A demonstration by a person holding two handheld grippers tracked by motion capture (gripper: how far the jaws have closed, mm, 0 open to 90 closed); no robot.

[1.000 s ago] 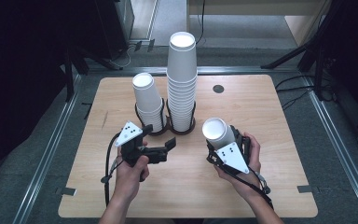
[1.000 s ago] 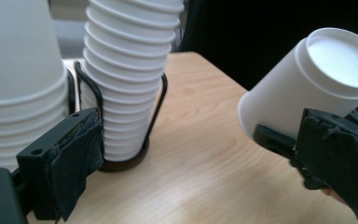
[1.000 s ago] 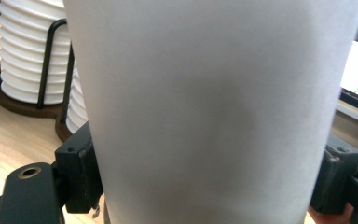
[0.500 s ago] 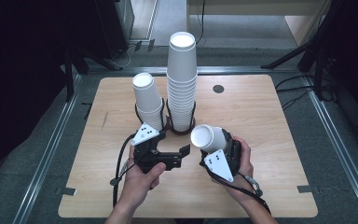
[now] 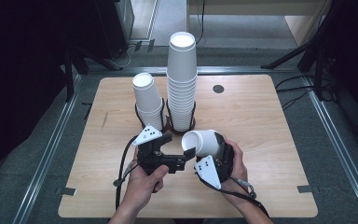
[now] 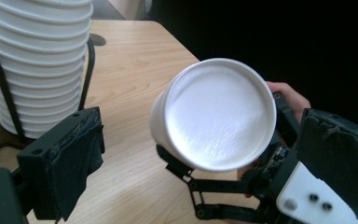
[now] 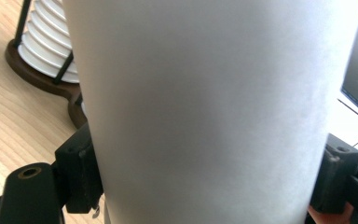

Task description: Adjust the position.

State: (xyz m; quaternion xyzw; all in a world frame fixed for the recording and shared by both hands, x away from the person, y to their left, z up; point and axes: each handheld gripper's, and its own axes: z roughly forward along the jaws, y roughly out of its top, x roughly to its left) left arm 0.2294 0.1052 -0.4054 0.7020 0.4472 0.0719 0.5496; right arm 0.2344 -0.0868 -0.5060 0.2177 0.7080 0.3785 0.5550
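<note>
A: From the high view, what is going on?

B: The right gripper has its jaws clenched on a white paper cup, which lies tilted between them with its mouth turned toward the left gripper. The left one's jaws stand apart, with the cup's rim right at their tips. Just beyond both pairs of jaws, on the tabletop, stand a tall cup stack and a short cup stack in a dark wire holder.

A: And the left gripper view?

B: Its jaws are spread wide and grasp nothing. The cup hangs ahead of them and between them, nearer the right-hand jaw, its open mouth facing the camera. The right gripper clamps it from behind. The tall cup stack rises beyond the left-hand jaw.

A: The right gripper view?

B: The cup's wall stands squeezed between both jaws. The holder's base sits past the left-hand jaw.
</note>
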